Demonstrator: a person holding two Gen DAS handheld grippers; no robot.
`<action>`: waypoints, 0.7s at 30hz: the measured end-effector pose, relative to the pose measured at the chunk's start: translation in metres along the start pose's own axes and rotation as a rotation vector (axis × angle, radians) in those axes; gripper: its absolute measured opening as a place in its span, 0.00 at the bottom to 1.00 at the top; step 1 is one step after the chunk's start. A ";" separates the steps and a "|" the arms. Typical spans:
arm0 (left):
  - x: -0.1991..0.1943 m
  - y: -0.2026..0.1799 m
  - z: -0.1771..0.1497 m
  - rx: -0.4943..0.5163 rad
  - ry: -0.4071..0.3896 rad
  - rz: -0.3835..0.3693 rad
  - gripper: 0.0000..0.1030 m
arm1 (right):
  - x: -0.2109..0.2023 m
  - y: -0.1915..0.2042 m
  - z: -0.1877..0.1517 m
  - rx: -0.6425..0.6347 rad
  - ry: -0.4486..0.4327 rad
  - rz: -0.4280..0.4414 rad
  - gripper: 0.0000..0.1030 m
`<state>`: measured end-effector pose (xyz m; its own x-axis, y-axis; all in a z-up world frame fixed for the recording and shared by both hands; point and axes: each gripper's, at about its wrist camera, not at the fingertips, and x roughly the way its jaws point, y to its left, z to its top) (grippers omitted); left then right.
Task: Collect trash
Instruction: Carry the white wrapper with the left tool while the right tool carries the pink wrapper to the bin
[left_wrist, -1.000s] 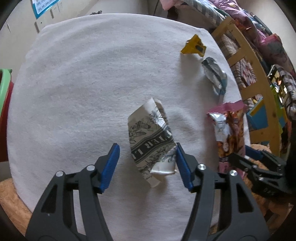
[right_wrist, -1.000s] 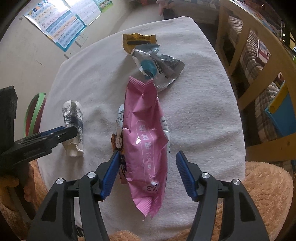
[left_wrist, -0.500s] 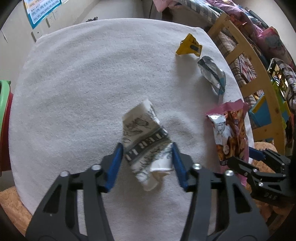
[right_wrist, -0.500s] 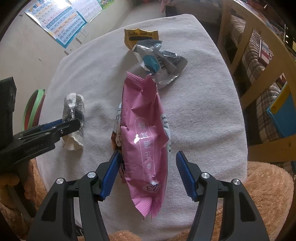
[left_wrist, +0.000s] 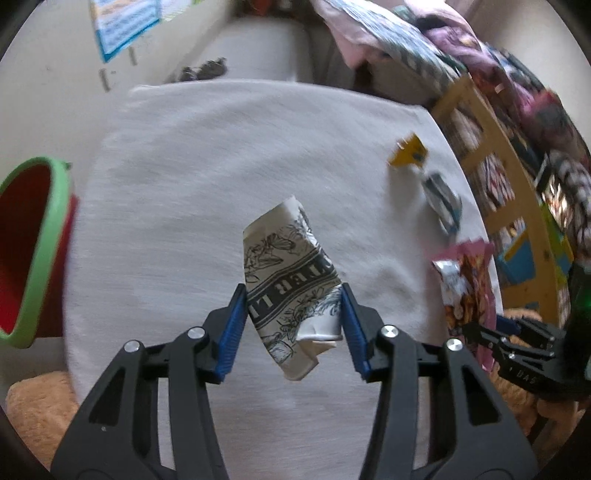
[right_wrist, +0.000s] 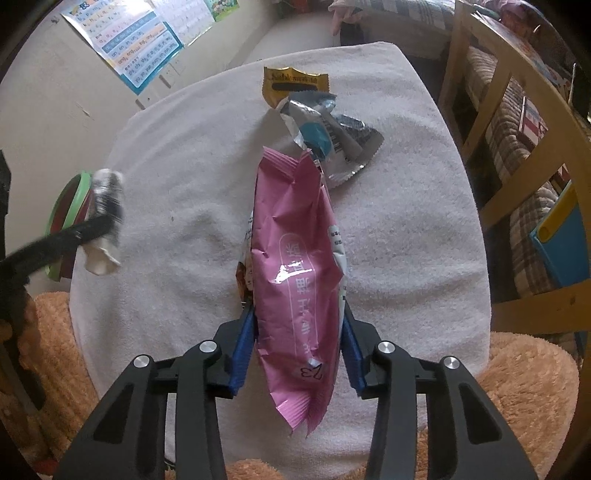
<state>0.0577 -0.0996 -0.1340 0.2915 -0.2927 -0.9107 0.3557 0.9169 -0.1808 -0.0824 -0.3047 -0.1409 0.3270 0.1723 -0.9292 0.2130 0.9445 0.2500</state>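
Two hand-held grippers are at work over a tabletop (right_wrist: 424, 229) covered with a white towel. The left hand-held gripper (left_wrist: 293, 312) pinches a crumpled paper cup (left_wrist: 291, 280) with black printed drawings between its blue pads. In the right wrist view this cup (right_wrist: 105, 218) seems raised above the towel at the left edge, although the picture is blurred there. The right hand-held gripper (right_wrist: 297, 343) has its blue pads pressed against both sides of a long pink snack bag (right_wrist: 295, 266). The bag's far end lies on the towel, and I cannot tell if the near end is lifted.

Beyond the pink bag a silver wrapper (right_wrist: 328, 140) with a blue patch lies on the towel, and its near edge seems to touch the top of the bag. A small yellow wrapper (right_wrist: 293, 86) lies just behind the silver one, partly under it. Left of the tabletop stands a red bin (left_wrist: 29, 251) with a green rim, open at the top. A fluffy orange cloth (right_wrist: 524, 373) lies under the near edge of the towel, and a wooden frame (right_wrist: 509, 85) is at the right side.
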 end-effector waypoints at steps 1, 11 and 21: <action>-0.005 0.006 0.000 -0.011 -0.011 0.008 0.46 | 0.000 0.000 0.000 -0.001 0.000 -0.002 0.40; -0.031 0.061 -0.012 -0.143 -0.063 0.065 0.46 | -0.005 0.011 0.002 -0.002 -0.009 0.053 0.39; -0.048 0.094 -0.022 -0.218 -0.100 0.108 0.46 | -0.004 0.036 0.002 -0.049 0.005 0.083 0.39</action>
<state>0.0582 0.0064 -0.1157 0.4077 -0.2049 -0.8898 0.1209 0.9780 -0.1698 -0.0745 -0.2720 -0.1282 0.3366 0.2521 -0.9072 0.1401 0.9393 0.3131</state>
